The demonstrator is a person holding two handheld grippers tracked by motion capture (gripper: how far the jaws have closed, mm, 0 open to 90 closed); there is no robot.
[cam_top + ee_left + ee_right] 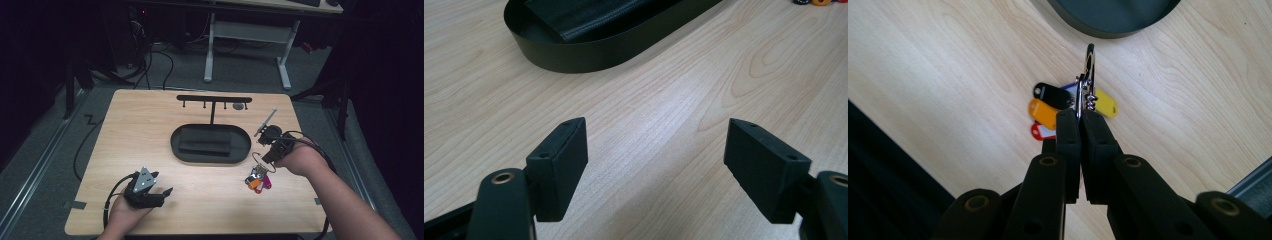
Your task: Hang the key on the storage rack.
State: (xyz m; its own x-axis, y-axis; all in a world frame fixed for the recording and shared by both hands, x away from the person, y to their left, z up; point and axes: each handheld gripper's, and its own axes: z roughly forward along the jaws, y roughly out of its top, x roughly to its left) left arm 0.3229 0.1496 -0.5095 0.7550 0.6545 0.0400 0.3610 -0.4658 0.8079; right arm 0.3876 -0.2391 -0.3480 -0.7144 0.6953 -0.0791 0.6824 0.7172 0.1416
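Clearly the bunch of coloured plastic key tags on a silver metal ring (1068,107) hangs above the pale wooden table (150,145), its ring pinched between the closed jaws of the right gripper (1081,117), just beside the black oval tray (210,144). Well apart, the left gripper (656,150) rests wide open, holding nothing.

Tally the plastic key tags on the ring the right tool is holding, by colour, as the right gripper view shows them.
Tags on the key ring, held in the right tool:
Black tag: 1
Orange tag: 1
Red tag: 1
Yellow tag: 1
Total: 4 clearly visible; a blue-white sliver behind the ring may be another.
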